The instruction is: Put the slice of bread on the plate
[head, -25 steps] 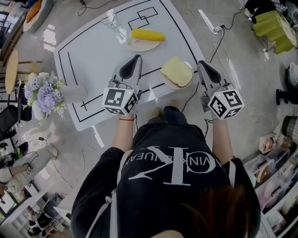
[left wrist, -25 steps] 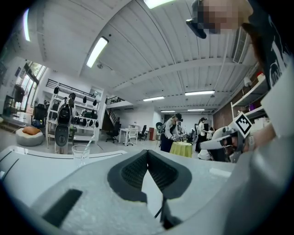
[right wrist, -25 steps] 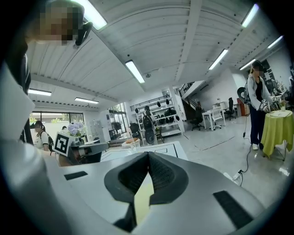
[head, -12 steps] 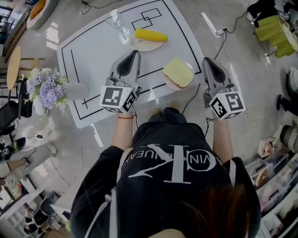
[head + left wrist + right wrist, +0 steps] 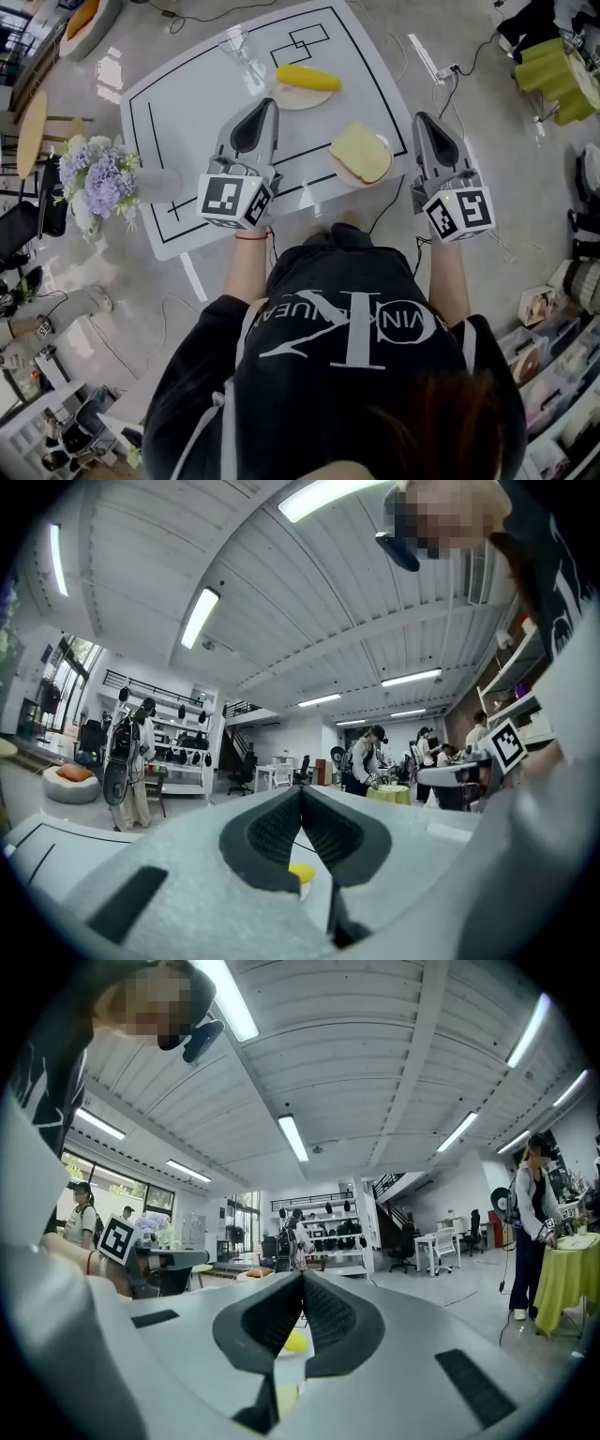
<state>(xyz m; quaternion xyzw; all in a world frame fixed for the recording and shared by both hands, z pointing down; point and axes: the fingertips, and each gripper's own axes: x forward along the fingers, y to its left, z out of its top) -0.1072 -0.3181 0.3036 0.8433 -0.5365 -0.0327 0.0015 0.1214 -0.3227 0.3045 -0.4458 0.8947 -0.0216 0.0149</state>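
The pale yellow slice of bread (image 5: 360,152) lies on a small white plate (image 5: 343,174) near the front right corner of the white table (image 5: 187,103). My left gripper (image 5: 268,103) hangs over the table's middle, left of the bread, its jaws shut and empty. My right gripper (image 5: 423,119) is just past the table's right edge, right of the plate, also shut and empty. In the left gripper view the pads meet at the left gripper's (image 5: 300,791) tip. In the right gripper view the right gripper (image 5: 302,1274) is closed the same way. Neither touches the bread.
A yellow corn cob (image 5: 307,78) rests on a second plate (image 5: 290,97) at the table's far side, with a clear glass (image 5: 235,45) to its left. A vase of purple flowers (image 5: 94,180) stands off the table's left edge. Cables (image 5: 441,84) trail on the floor at the right.
Both grippers have lifted a little, still shut. The bread has stayed on its plate.
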